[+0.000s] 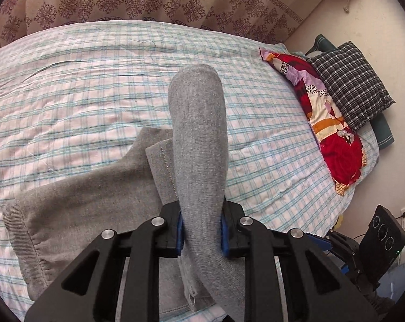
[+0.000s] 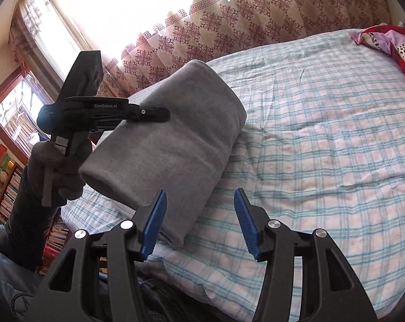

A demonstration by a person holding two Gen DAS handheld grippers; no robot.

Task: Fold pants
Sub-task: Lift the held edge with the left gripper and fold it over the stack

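The left gripper clamped the half-folded pants, lifted at twelve o'clock; the right gripper stood open, empty; folding remained.

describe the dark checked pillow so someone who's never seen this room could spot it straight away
Start at the bed with the pink and teal plaid sheet and go to the end by the cream wall, where the bedding is heaped. The square black-and-white checked pillow lies there, just outside the red patchwork quilt. It is the only dark, small-checked thing there; the quilt beside it is bright red with patches.
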